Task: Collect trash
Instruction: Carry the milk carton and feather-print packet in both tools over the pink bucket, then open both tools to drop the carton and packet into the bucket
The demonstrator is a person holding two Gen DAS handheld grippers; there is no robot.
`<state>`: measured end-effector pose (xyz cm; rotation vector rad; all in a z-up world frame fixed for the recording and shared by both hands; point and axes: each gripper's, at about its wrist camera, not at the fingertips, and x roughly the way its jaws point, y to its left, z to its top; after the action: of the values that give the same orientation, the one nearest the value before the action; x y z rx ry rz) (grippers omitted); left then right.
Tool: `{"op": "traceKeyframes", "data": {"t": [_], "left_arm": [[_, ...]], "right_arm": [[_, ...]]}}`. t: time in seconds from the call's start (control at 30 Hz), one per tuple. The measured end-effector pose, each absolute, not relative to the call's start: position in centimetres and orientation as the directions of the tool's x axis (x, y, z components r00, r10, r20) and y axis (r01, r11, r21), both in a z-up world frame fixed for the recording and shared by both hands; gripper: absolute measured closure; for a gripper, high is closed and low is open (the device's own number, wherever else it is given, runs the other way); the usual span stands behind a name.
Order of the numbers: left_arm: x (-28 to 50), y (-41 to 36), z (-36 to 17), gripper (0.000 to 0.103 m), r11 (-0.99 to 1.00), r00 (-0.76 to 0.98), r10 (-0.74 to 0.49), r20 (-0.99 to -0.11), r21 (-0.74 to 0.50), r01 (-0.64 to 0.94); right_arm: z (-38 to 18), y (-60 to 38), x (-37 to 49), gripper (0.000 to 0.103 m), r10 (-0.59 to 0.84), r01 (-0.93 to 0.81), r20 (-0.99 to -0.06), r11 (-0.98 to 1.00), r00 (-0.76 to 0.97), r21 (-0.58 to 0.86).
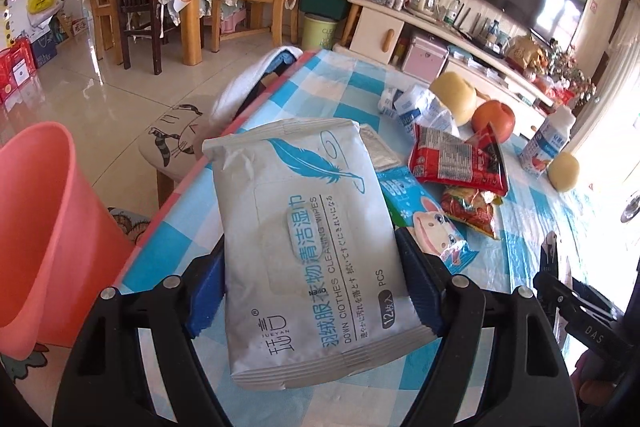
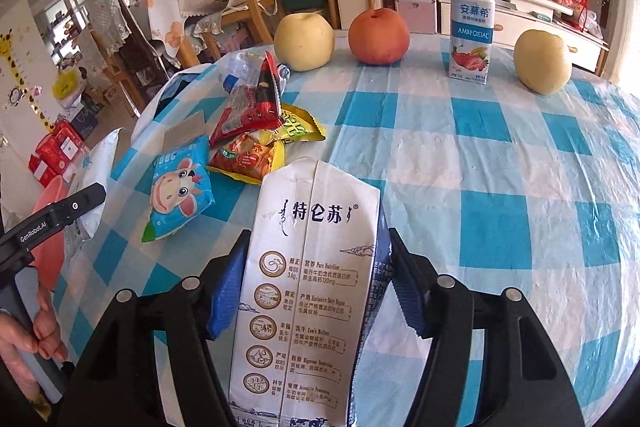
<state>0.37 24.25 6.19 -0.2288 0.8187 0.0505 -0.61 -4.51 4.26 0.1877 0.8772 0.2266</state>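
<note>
In the left wrist view my left gripper (image 1: 314,287) is shut on a white wipes pack (image 1: 296,187) with a blue feather print, its blue pads pressing both long sides above the table's left edge. In the right wrist view my right gripper (image 2: 316,287) is shut on a flattened white milk carton (image 2: 308,227), held over the checked tablecloth (image 2: 480,167). A blue cartoon-cow packet (image 2: 180,199), a red snack wrapper (image 2: 250,111), an orange wrapper (image 2: 248,159), a yellow wrapper (image 2: 298,125) and a crumpled plastic bottle (image 2: 244,67) lie on the table's left part.
A coral-pink bin (image 1: 40,227) stands on the floor left of the table. Two yellow pears (image 2: 304,41) (image 2: 542,61), a red apple (image 2: 378,35) and a yogurt bottle (image 2: 470,23) stand along the far edge. A hand (image 2: 36,339) holds the left gripper's handle. Chairs and a TV cabinet stand beyond.
</note>
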Motion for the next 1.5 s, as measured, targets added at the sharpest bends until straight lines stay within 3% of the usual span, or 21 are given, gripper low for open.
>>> {"op": "traceKeyframes", "data": {"t": [0.47, 0.73, 1.2, 1.5], "left_arm": [[-2.0, 30.1, 8.3, 0.025, 0.917, 0.753, 0.005, -0.658, -0.297, -0.266], [-3.5, 32.8, 9.4, 0.025, 0.879, 0.781, 0.079, -0.619, -0.326, -0.348], [-8.4, 42.2, 10.5, 0.025, 0.669, 0.730, 0.364, -0.579, -0.383, -0.637], [-10.1, 48.0, 9.1, 0.025, 0.519, 0.663, 0.413, -0.624, -0.436, -0.735]], "right_arm": [[6.4, -3.8, -1.9, 0.038, 0.391, -0.094, -0.678, 0.897, 0.622, 0.431], [9.2, 1.6, -2.1, 0.038, 0.483, -0.183, -0.623, 0.856, 0.616, 0.484], [15.8, 20.2, -1.2, 0.038, 0.637, -0.487, -0.553, 0.770, 0.538, 0.413], [16.3, 33.2, -1.3, 0.038, 0.674, -0.654, -0.557, 0.703, 0.486, 0.279]]}}
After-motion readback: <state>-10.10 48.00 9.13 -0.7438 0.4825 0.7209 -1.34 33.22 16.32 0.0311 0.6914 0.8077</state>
